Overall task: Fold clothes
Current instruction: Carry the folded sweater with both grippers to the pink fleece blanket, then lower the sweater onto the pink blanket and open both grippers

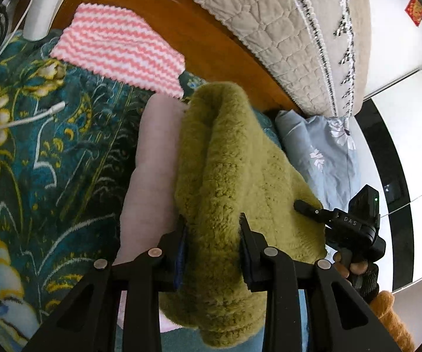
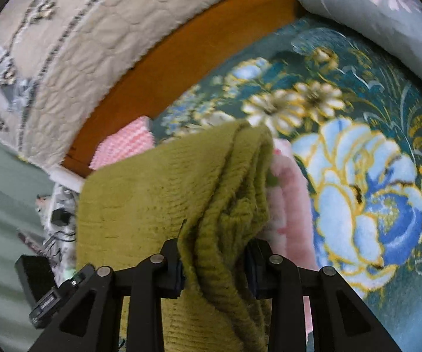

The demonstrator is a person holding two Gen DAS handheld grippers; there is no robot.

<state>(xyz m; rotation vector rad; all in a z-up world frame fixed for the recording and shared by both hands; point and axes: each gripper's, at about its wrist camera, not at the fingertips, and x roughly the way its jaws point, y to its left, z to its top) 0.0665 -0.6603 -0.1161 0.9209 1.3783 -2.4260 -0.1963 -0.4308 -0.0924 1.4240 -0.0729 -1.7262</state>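
Observation:
An olive green fuzzy knit sweater (image 1: 234, 170) is held up between both grippers over a teal floral blanket (image 1: 49, 152). My left gripper (image 1: 213, 234) is shut on a thick fold of the sweater. My right gripper (image 2: 215, 252) is shut on another bunched edge of the same sweater (image 2: 152, 193); it also shows in the left wrist view (image 1: 343, 223) at the sweater's right side. A pale pink garment (image 1: 152, 176) lies under the sweater and shows in the right wrist view (image 2: 293, 205).
A pink and white striped knit (image 1: 117, 50) lies folded near the orange wooden bed frame (image 1: 187, 35). A quilted beige cover (image 1: 284, 29) is beyond it. A blue-grey floral pillow (image 1: 322, 152) lies right. White cables (image 1: 20, 120) cross the blanket at left.

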